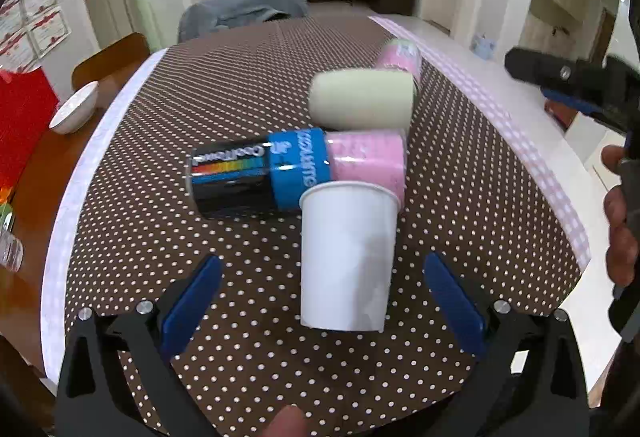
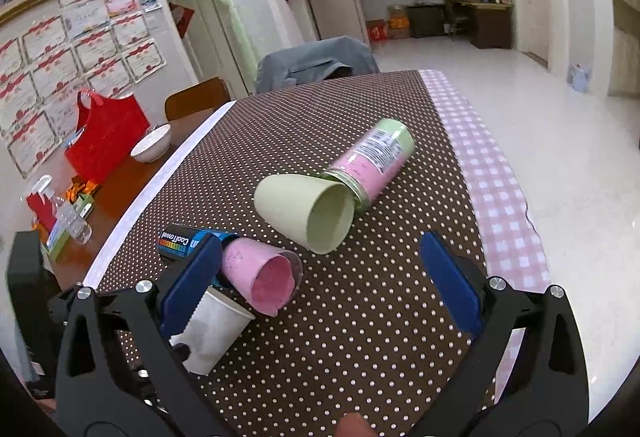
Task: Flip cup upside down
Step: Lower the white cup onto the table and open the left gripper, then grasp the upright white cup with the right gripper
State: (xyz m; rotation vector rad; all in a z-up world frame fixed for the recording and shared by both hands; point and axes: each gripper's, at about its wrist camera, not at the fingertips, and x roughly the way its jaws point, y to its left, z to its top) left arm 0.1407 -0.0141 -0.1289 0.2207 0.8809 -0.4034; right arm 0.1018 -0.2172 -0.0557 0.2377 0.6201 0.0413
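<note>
A white paper cup (image 1: pixel 346 257) lies on its side on the dotted tablecloth, between the open fingers of my left gripper (image 1: pixel 324 301), untouched. It also shows in the right wrist view (image 2: pixel 212 329), partly behind my right gripper's left finger. My right gripper (image 2: pixel 320 277) is open and empty over the cloth; in the left wrist view it (image 1: pixel 572 89) hovers at the right edge. A pale green cup (image 2: pixel 306 211) and a pink cup (image 2: pixel 262 277) also lie on their sides.
A blue and black can (image 1: pixel 256 173) lies behind the white cup. A pink and green jar (image 2: pixel 372 161) lies further back. A white bowl (image 2: pixel 152 143), a red bag (image 2: pixel 104 141) and a bottle (image 2: pixel 68 215) are on the wooden table at left. The table edge (image 2: pixel 504 197) runs along the right.
</note>
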